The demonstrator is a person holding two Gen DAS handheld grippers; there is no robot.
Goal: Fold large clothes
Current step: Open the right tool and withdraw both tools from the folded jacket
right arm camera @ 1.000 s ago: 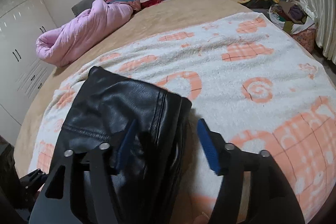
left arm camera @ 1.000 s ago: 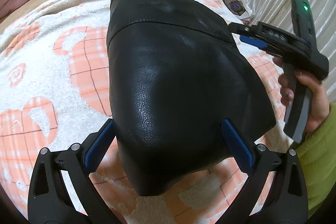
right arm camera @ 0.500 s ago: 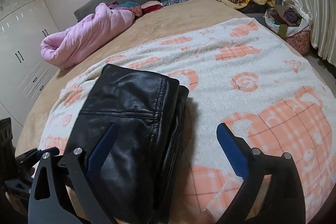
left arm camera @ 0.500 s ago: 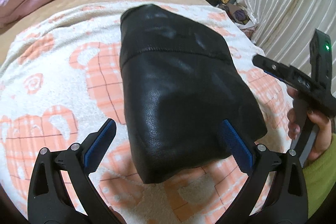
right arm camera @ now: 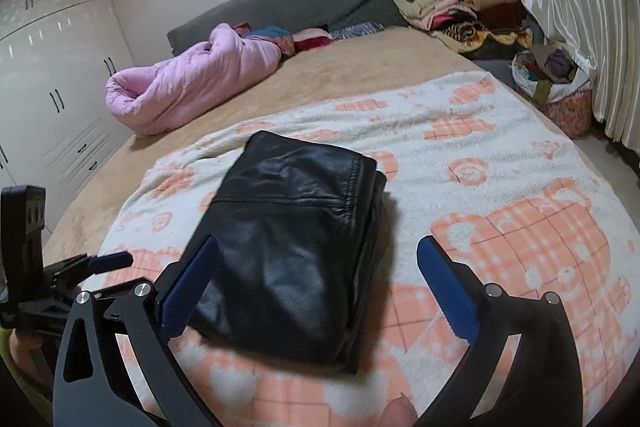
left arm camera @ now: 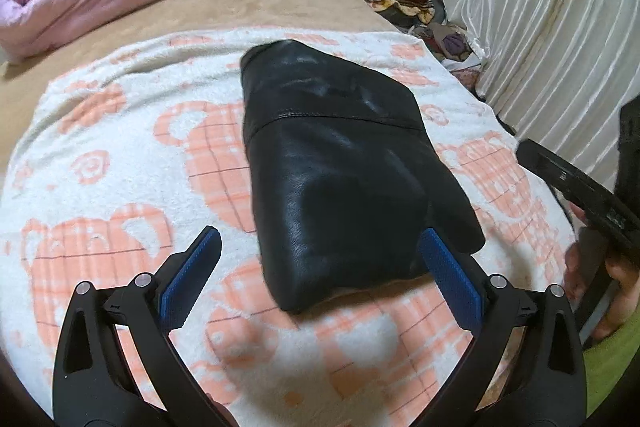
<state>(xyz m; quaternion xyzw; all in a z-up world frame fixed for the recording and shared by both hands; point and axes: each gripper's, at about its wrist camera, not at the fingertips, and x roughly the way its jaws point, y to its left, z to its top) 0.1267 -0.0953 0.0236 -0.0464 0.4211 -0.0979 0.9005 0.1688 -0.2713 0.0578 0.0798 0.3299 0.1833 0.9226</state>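
— Where was the folded black leather jacket [right arm camera: 296, 239]?
— Mid-bed, on the peach-patterned blanket [right arm camera: 520, 227].
— The grippers?
— Left gripper [left arm camera: 318, 275] spread, empty; right gripper [right arm camera: 318, 279] opening, nothing pinched.

A folded black leather garment [right arm camera: 296, 239] lies on a white blanket with orange patterns [right arm camera: 500, 227] spread over a tan bed [right arm camera: 360, 67]. In the foreground the right gripper [right arm camera: 318, 287], its blue-padded jaws opening wide, hangs above the garment's near end with neither pad touching it, and the left gripper [right arm camera: 108, 261] shows at the left edge. Farther back lie a rolled pink quilt [right arm camera: 192, 83], a grey headboard [right arm camera: 300, 3], a pile of clothes [right arm camera: 460, 11], white wardrobes [right arm camera: 56, 87] and a pale curtain [right arm camera: 572, 7].
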